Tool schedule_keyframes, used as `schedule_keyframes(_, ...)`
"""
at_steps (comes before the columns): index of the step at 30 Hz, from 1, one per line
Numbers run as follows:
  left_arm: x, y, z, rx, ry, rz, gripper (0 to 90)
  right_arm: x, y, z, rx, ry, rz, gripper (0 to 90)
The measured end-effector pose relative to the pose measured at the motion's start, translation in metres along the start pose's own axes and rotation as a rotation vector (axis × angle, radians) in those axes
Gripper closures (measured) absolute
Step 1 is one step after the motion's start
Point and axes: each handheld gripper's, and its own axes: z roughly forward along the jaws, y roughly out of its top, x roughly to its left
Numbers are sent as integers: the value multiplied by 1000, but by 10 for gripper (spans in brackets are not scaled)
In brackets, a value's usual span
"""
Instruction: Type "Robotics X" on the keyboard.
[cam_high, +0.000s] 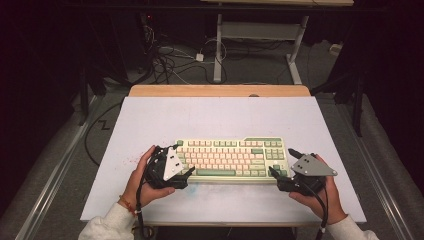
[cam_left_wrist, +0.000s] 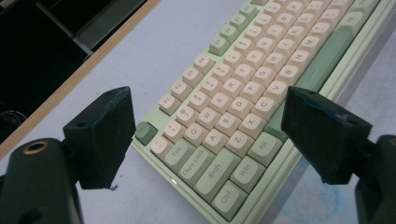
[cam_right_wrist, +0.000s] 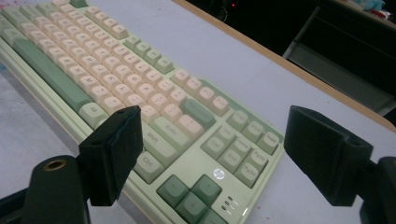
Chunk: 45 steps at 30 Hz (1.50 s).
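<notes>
High view: keyboard (cam_high: 231, 159) flat mid-desk (cam_high: 215, 115), left tongs (cam_high: 186, 174) and right tongs (cam_high: 276, 173) both open, straddling its near corners. Risk: uneven squeeze skews it, or jaws hit keys.

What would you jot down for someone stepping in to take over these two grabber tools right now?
Left gripper: open, jaws straddling the keyboard's left end near the Esc and Ctrl keys, not clamped.
Right gripper: open, jaws either side of the right end by the arrow keys, not clamped.
Keyboard: green and cream, lying flat on the white table, near the front edge.
Done: both grippers lined up at the ends.
Left: probably close both jaws and lift or shift it evenly.
</notes>
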Motion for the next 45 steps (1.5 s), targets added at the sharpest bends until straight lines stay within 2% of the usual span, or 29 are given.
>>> schedule_keyframes(12, 6, -18, -10, 6, 23, -7, 167, -5, -10, -12, -1, -16, -7, 197)
schedule_keyframes(25, 11, -44, -15, 48, 52, -29, 165, -15, -27, -21, 0, -35, 19, 196)
schedule_keyframes(32, 11, -59, -17, 63, 89, -36, 166, -21, -41, -24, 12, -49, 44, 197)
schedule_keyframes(37, 10, -70, -16, 87, 85, -46, 168, -23, -51, -27, 23, -50, 74, 197)
schedule_keyframes(43, 11, -83, -18, 104, 58, -90, 168, -26, -66, -28, 48, -55, 118, 200)
schedule_keyframes(45, 9, -87, -19, 114, 51, -93, 168, -26, -70, -27, 62, -56, 120, 200)
